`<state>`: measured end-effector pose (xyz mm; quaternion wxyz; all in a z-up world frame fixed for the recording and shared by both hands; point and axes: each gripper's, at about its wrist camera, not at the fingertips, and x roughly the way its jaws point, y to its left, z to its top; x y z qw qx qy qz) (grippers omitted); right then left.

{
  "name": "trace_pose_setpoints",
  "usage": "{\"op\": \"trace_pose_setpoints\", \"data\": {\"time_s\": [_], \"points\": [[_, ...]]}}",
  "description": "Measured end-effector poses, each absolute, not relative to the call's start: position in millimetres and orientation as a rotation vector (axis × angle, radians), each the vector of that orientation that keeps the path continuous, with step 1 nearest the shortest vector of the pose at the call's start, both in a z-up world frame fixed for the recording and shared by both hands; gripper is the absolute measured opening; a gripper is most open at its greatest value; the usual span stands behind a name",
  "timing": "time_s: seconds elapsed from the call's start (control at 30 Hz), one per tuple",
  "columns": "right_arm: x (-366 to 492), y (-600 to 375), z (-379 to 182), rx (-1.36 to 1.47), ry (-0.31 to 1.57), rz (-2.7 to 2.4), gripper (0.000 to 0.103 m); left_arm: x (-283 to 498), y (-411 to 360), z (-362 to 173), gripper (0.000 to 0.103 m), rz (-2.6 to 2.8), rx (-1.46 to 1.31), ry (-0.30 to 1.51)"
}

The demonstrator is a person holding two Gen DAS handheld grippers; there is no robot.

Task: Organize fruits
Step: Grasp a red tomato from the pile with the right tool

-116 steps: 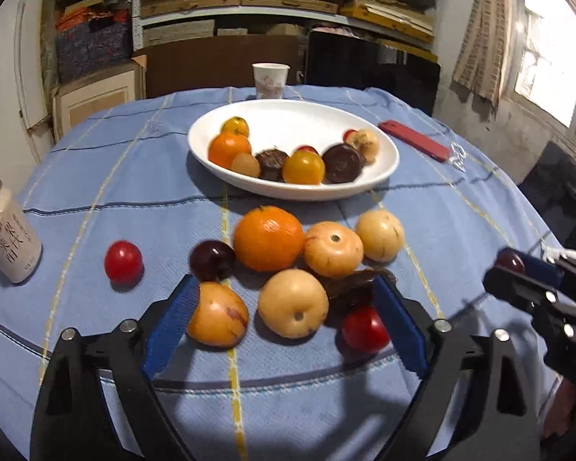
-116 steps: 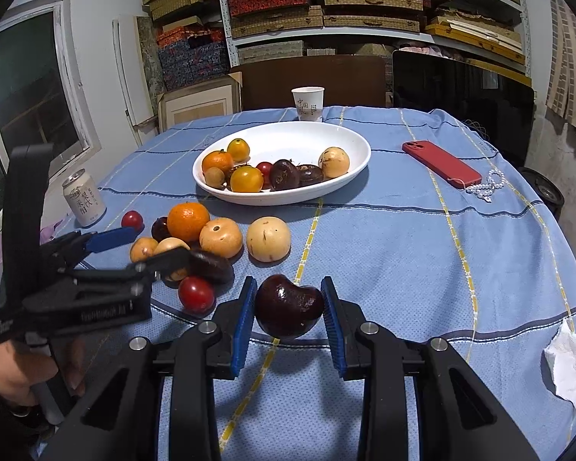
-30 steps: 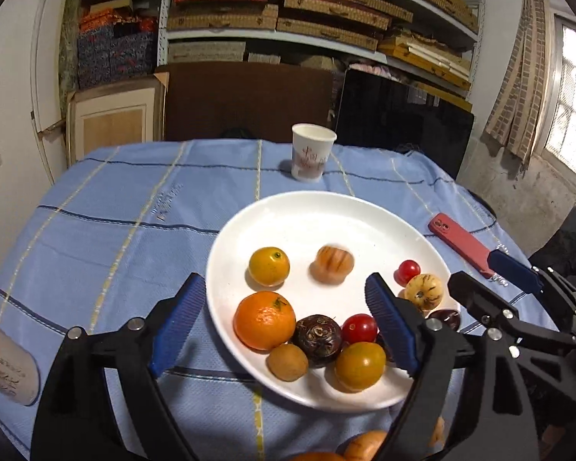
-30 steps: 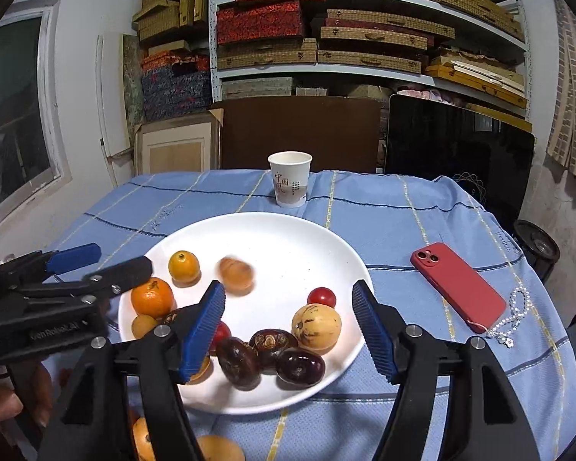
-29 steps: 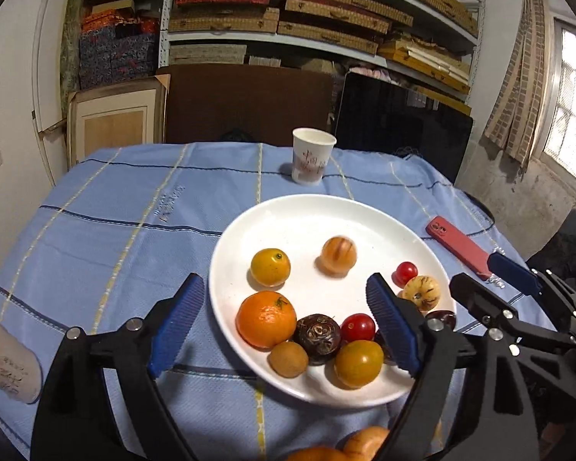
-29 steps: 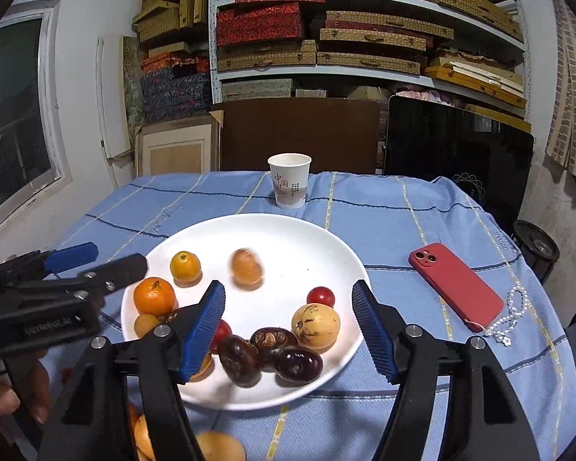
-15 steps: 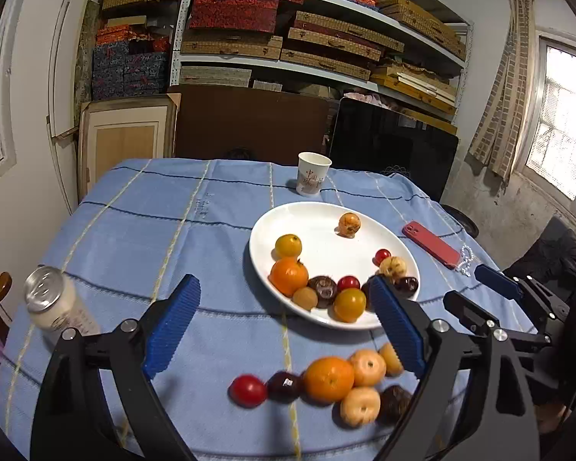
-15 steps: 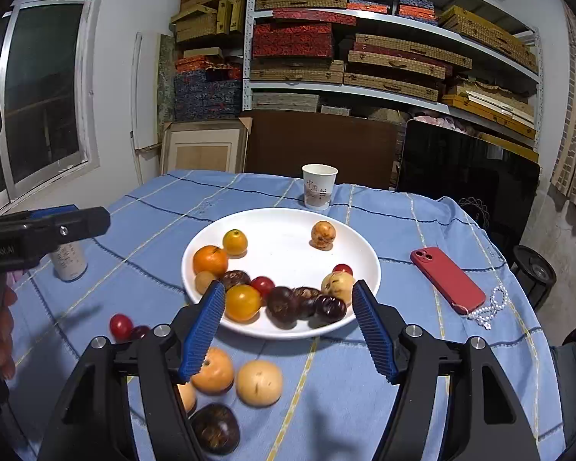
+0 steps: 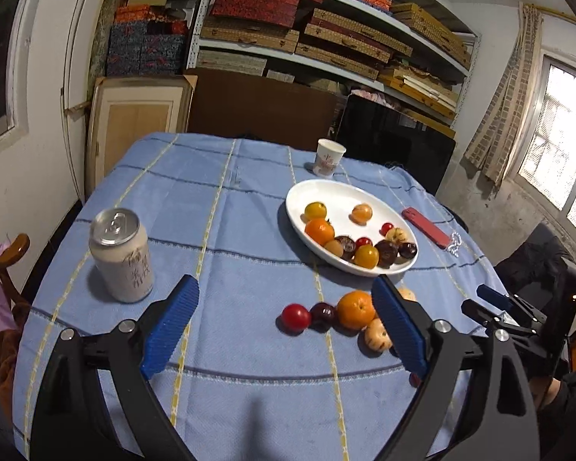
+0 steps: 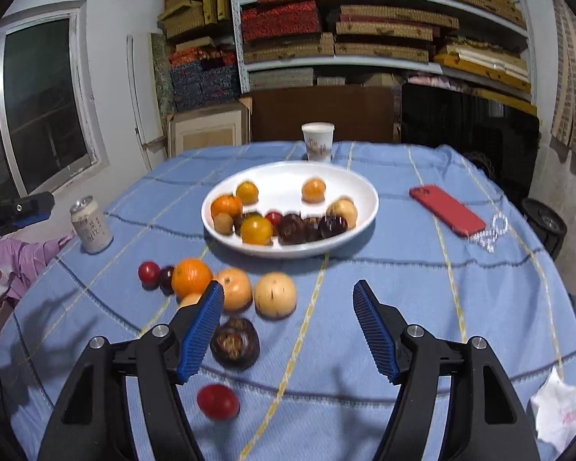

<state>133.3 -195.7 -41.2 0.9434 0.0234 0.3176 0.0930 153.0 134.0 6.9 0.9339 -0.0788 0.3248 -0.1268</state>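
Loose fruits (image 10: 234,288) are grouped on the blue tabletop (image 10: 403,269) just before the white plate (image 10: 364,207), where others are heaped. Left gripper (image 9: 284,322), jaws just widened, and right gripper (image 10: 288,330) are held released, empty.

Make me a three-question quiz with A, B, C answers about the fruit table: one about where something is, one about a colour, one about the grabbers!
1. Where is the paper cup?
A. behind the white plate
B. on the plate
C. beside the can

2. What colour is the phone?
A. blue
B. red
C. white

3. How are the left gripper and right gripper?
A. both gripping fruit
B. one gripping the can
C. both open, empty

Answers: 1 A, it stands past the plate's far rim. 2 B, red case. 3 C, nothing between their pads.
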Motion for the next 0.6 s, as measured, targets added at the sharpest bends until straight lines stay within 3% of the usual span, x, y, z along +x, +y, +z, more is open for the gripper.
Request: {"op": "trace_pose_setpoints", "data": {"time_s": [0.2,0.47,0.6], "points": [[138,-174,-74,0.050,0.836,0.266,0.072,148,117,-8,0.089,-0.256,-0.080,0.686],[132,-147,-96,0.013,0.938,0.279,0.072,141,110,-14,0.089,-0.253,-0.050,0.682],[129,-133,-103,-0.041,0.952,0.278,0.059,141,112,-17,0.089,-0.253,-0.048,0.690]]}}
